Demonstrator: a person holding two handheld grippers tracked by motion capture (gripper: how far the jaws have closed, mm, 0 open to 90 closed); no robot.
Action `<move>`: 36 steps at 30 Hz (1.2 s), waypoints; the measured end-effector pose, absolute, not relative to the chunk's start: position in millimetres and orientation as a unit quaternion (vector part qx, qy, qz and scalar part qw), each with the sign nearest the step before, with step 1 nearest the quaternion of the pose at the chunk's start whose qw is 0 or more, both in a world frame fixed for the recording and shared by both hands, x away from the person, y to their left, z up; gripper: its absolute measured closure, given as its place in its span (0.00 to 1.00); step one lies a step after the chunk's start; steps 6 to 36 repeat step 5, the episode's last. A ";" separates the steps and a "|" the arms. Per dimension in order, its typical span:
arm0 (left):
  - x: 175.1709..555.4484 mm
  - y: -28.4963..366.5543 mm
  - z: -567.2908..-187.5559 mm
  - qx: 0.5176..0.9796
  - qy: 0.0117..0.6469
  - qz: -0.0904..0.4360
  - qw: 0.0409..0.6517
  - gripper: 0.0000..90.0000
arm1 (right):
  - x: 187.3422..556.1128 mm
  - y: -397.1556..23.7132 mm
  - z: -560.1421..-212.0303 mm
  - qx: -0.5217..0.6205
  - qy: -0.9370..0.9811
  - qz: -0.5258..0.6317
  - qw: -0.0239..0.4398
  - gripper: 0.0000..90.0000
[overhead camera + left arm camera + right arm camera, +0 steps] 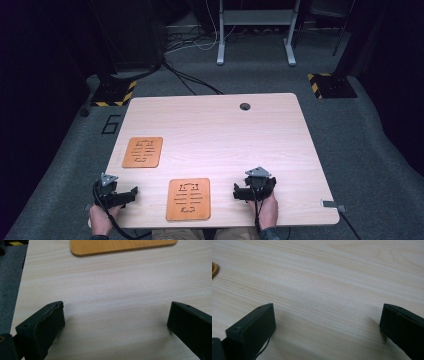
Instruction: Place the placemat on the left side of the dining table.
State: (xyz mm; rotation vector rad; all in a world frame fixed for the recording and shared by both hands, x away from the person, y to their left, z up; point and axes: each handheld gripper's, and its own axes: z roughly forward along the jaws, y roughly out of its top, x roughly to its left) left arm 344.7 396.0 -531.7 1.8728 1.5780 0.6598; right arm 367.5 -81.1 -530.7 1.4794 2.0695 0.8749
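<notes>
Two hand-held grippers rest at the tabletop's [225, 130] near edge.
Left gripper [131, 192] and right gripper [237, 191], jaws wide open, flank an orange slotted board [188, 198], long axis pointing away.

Your left gripper [131, 192] and right gripper [236, 192] are black, each topped by a grey three-cornered plate with a black cable trailing back. Their blocky jaws carry small screw holes. A dark cuff edges your right wrist.
</notes>
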 end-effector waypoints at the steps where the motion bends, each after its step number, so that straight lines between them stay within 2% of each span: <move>1: 345.1 397.3 -532.5 0.706 0.591 0.248 0.301 0.00 | 367.5 -81.1 -530.7 0.536 0.750 0.317 0.224 0.00; 36: 345.5 397.4 -532.6 0.706 0.590 0.248 0.302 0.00 | 367.5 -81.0 -530.7 0.536 0.750 0.317 0.224 0.00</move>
